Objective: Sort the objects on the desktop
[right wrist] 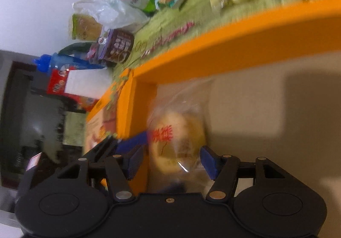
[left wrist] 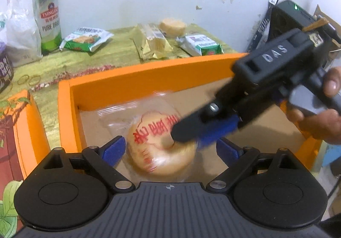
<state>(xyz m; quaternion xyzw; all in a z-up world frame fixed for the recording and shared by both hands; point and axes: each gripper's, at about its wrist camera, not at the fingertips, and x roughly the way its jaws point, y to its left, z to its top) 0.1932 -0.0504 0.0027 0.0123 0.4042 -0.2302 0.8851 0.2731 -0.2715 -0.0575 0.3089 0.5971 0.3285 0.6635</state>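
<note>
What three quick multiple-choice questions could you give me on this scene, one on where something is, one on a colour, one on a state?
1. Where does the wrapped round pastry lie?
A. Inside the orange box
B. On the green cloth beside the can
C. On top of the black device

2. What colour is the print on the pastry's wrapper?
A. Blue
B. Red
C. Black

3. How does the left claw stand?
A. Shut tight on the beer can
C. Shut on the box wall
B. Open, its pads either side of the pastry

Answers: 1 A, the pastry rests on the box's brown floor within the orange walls. 2 B, the characters on the clear wrapper are red. 3 B, the blue pads stand apart from the pastry, with a gap on each side.
</note>
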